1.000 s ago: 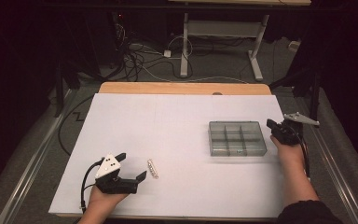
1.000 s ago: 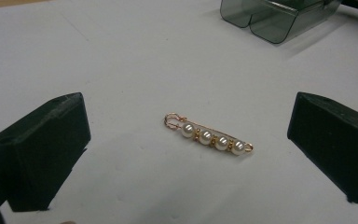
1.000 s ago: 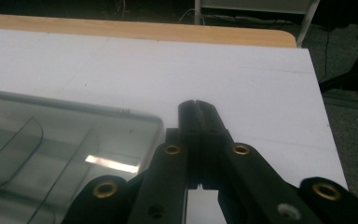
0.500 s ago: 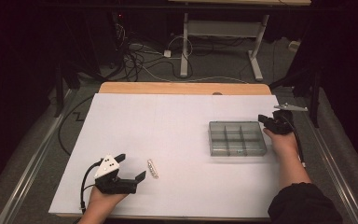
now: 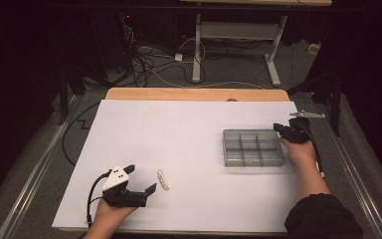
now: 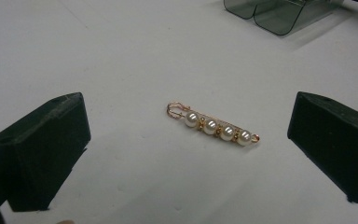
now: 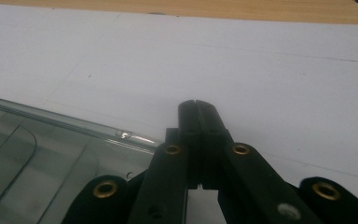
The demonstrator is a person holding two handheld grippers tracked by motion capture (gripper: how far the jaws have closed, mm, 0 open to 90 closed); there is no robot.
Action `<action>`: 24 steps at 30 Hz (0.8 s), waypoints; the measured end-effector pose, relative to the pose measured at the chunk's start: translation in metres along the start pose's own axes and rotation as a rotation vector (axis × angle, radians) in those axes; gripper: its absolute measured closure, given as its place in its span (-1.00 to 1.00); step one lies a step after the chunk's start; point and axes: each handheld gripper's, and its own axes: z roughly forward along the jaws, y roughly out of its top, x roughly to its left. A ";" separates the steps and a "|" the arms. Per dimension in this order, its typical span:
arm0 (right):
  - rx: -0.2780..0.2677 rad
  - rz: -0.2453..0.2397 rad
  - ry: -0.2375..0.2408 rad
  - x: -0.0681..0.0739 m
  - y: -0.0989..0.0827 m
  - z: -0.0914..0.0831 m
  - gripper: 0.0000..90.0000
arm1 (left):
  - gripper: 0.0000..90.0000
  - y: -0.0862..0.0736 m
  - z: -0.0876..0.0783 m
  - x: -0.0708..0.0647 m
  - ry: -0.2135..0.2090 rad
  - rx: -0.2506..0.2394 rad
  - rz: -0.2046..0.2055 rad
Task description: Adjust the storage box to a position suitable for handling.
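Left tongs: jaws wide apart, nothing between the pads; in the high view they sit at lower left of the frame, tips toward the pin.
Right tongs: jaws pressed together, empty; in the high view at right of centre, at the far right corner of the box.
Pearl pin: lies flat on the surface, centred between the left jaws in the left gripper view; lower centre of the high view, just beside the left tips, well apart from the box.
Handling (judgement): light and small; thin gold wire bends easily, the four pearls are round and slick. Best hold looks to be across the pearl row at mid-length, a soft squeeze, not the hook end.
Compartment box: clear grey, six cells, right of centre; its rim passes under the right tongs in the right gripper view.
Surface: white sheet, bare between pin and box; near edge close behind the left hand, right edge just past the box.
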 end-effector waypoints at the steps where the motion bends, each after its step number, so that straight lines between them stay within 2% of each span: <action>1: 0.002 0.000 0.002 0.000 0.000 0.000 1.00 | -1.00 0.000 0.000 0.000 0.000 0.000 0.001; 10: 0.008 -0.008 -0.001 0.002 -0.002 -0.002 1.00 | -1.00 0.001 0.001 0.001 0.004 -0.002 -0.015; 15: 0.013 -0.023 0.017 0.011 -0.004 -0.002 1.00 | -1.00 0.001 0.001 0.001 0.005 -0.004 -0.015; 24: 0.020 -0.083 0.051 0.044 -0.010 -0.005 1.00 | -1.00 0.002 -0.001 0.000 -0.002 -0.012 -0.009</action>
